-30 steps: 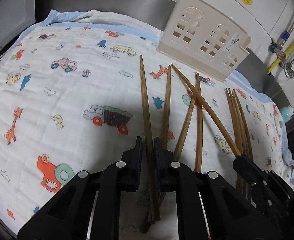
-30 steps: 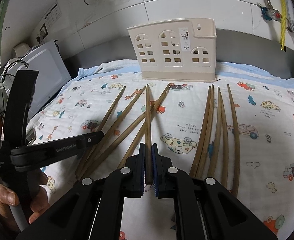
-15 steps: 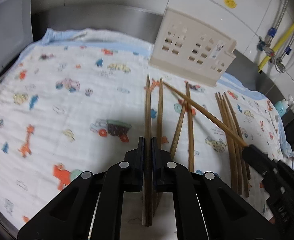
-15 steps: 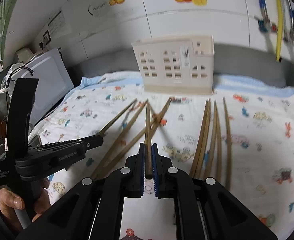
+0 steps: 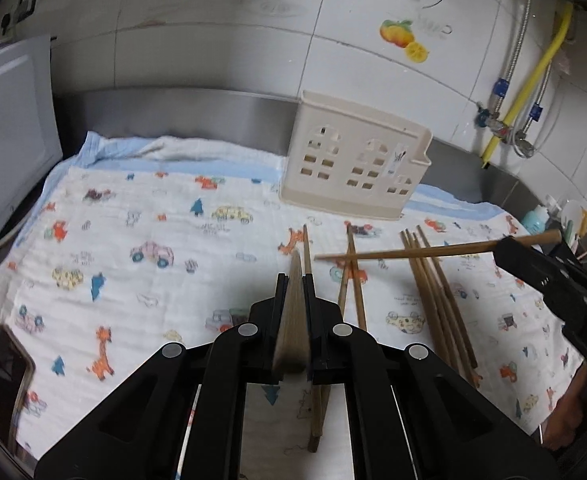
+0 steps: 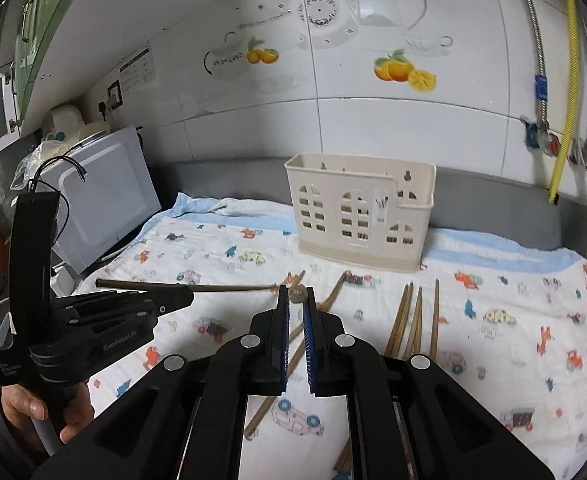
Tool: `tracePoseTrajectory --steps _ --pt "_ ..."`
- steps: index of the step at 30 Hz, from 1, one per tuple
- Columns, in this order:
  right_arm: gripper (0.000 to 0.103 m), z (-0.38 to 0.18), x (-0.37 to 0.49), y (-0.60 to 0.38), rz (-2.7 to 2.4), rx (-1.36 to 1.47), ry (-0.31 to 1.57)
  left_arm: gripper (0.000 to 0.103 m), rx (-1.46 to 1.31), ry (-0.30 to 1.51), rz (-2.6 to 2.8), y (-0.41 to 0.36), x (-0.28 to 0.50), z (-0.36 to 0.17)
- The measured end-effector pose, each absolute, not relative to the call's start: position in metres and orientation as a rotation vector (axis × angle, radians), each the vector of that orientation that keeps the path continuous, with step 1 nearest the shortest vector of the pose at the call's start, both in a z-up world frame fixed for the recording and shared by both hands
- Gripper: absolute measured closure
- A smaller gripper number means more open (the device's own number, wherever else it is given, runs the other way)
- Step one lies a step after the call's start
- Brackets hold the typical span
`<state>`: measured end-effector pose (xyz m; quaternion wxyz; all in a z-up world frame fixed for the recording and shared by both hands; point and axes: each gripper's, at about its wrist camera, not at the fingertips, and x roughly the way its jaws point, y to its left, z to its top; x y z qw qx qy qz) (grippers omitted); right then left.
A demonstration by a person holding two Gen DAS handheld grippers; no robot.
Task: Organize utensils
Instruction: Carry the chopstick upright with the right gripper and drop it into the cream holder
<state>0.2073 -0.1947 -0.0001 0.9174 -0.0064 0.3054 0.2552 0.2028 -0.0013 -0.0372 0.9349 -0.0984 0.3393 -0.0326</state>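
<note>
Now your left gripper [image 5: 293,280] clamps one chopstick [image 5: 292,312]; your right gripper [image 6: 297,300] clamps another chopstick [image 6: 297,293]; holder [image 6: 359,216] ahead.

Even, rather flat indoor light is filling both views — no hard shadows are falling on the printed cloth [image 5: 141,216]. The white wall tiles [image 6: 373,128] are giving back a soft sheen, without harsh glare. Fisheye bending is curving the tile seams, and black vignetting is closing in at the corners. The chopstick [image 5: 291,316] nearest the left lens is smearing into a blur — cloth edges in the right view are softening too.
</note>
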Motion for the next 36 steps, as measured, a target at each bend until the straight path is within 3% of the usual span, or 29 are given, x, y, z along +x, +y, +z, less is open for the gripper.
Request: tracePoseTrajectory --steps 13,36 --pt "0.096 0.028 0.22 -0.2 0.554 -0.004 0.619 0.098 -0.21 0.657 -0.093 0.009 0.205 -0.025" --pt "0.096 0.114 0.267 -0.245 0.481 -0.033 0.494 0.098 -0.132 0.51 -0.183 -0.02 0.242 0.05"
